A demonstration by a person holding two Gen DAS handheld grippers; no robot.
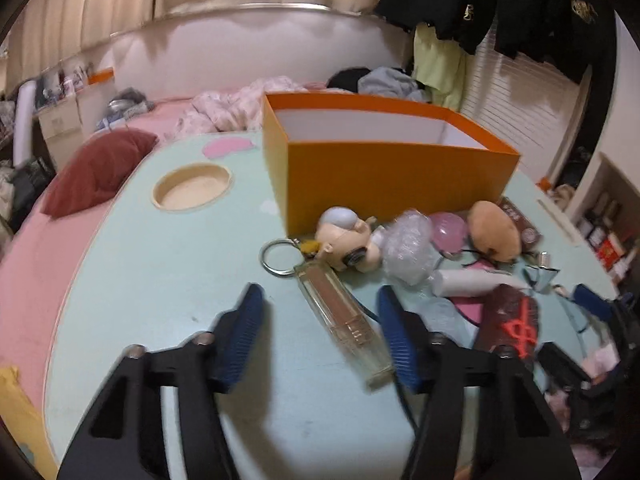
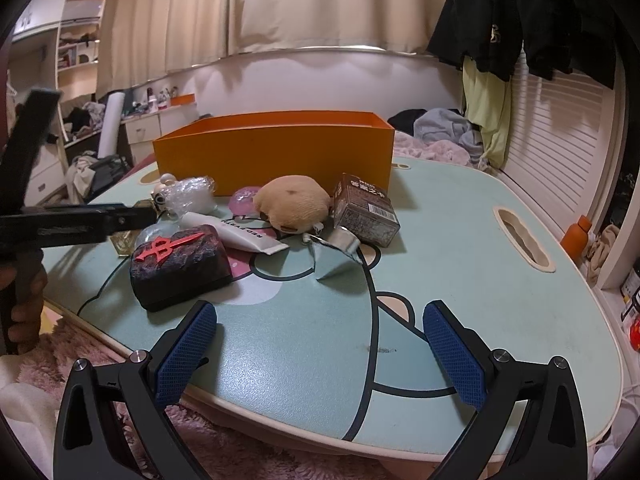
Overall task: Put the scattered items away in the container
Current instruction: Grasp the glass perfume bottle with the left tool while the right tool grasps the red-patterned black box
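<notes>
The left claw [image 1: 320, 332] tilts downward, its blue pads [image 1: 240, 338] apart and gripping nothing — a hand [image 2: 24, 304] holds its handle. The right claw [image 2: 320, 354] hangs wide open, also angled down.

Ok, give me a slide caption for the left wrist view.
Left claw open around a clear keychain tag on the table, orange box behind.
</notes>
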